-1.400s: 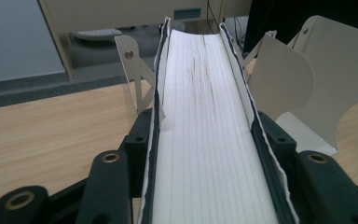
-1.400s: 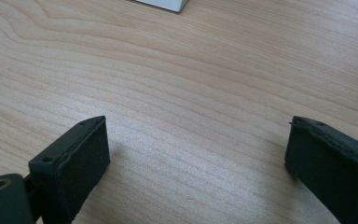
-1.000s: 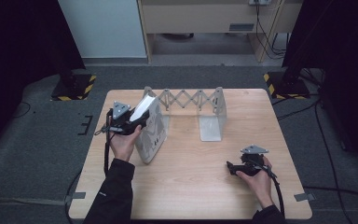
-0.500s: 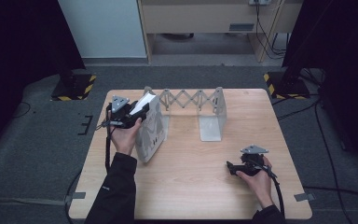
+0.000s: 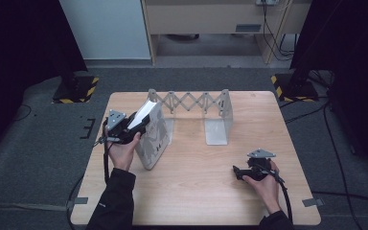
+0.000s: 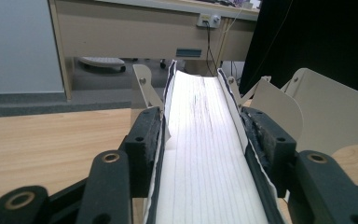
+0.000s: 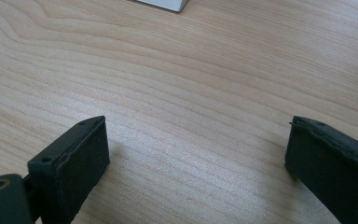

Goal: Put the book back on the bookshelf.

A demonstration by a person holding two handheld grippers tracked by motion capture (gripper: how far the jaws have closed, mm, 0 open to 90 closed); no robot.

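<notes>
A book [image 5: 154, 140] with a grey patterned cover stands on edge on the wooden table [image 5: 196, 191], leaning against the left end plate of a grey accordion book rack [image 5: 196, 101]. My left gripper [image 5: 141, 123] is shut on the book's top edge. In the left gripper view the pads [image 6: 144, 135] lie on both covers with the white pages [image 6: 205, 140] between them; the jaws have just been opening a little with the book still between them. My right gripper [image 5: 236, 171] rests on the table near the front right, open, with bare wood [image 7: 191, 70] between its jaws [image 7: 196, 140].
The rack's right end plate [image 5: 222, 117] stands upright near the table's middle back, and the rack plates [image 6: 326, 107] rise beyond the book. A cabinet and cables lie on the floor past the far edge. Black stands flank the table.
My left hand has come down and slightly toward the near left with the book's top. The right hand has kept still.
</notes>
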